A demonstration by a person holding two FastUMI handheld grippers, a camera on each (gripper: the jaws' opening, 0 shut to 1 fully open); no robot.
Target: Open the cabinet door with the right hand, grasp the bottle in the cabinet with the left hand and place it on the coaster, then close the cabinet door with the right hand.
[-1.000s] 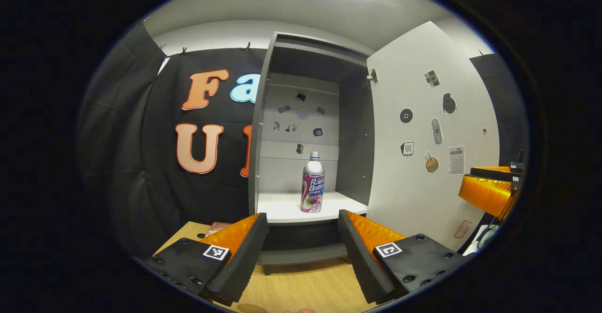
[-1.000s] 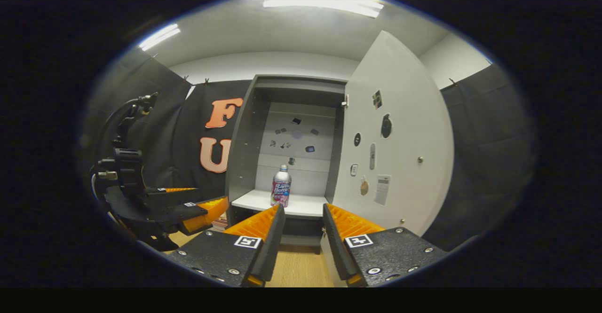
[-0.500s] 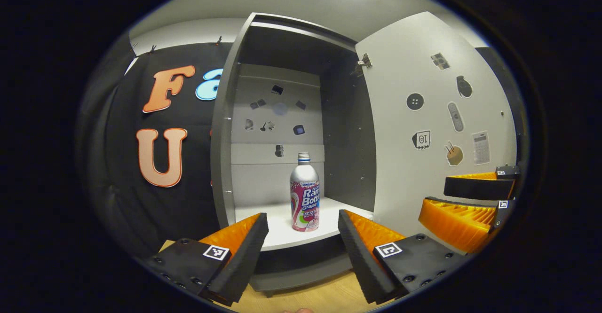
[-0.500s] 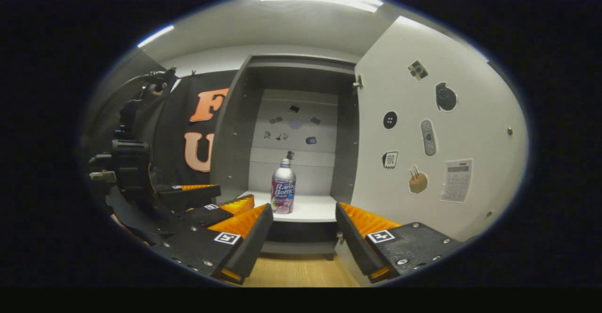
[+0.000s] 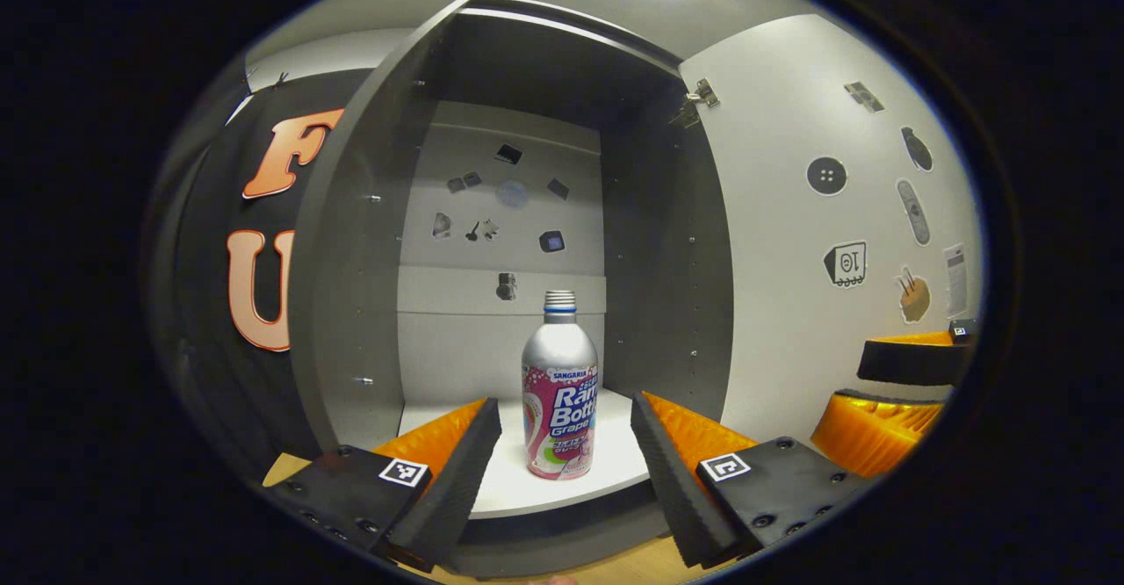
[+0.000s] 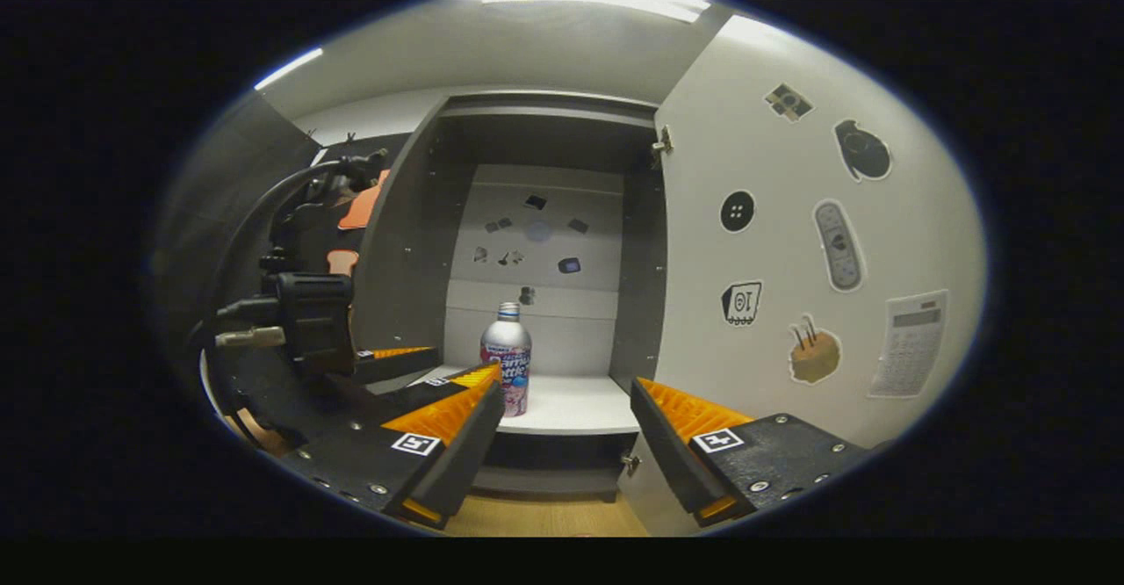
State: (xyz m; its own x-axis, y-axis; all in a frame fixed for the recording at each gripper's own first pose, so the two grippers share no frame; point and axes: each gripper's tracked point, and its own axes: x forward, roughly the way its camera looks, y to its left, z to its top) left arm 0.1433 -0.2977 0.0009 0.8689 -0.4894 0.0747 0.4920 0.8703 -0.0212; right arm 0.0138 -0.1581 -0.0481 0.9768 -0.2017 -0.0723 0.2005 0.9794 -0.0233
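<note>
Door (image 5: 790, 242) open; left gripper (image 5: 562, 444) spread, lined up w/ bottle (image 5: 560, 400) on shelf (image 5: 606, 471), not touching — next: ease in, pinch body.

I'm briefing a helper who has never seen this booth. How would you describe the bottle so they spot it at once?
Find the grey cabinet with its white door swung open to the right. On its white shelf one bottle stands upright, alone. Its silver body, ridged screw neck and pink label set it apart from the flat stickers on the back wall.
</note>
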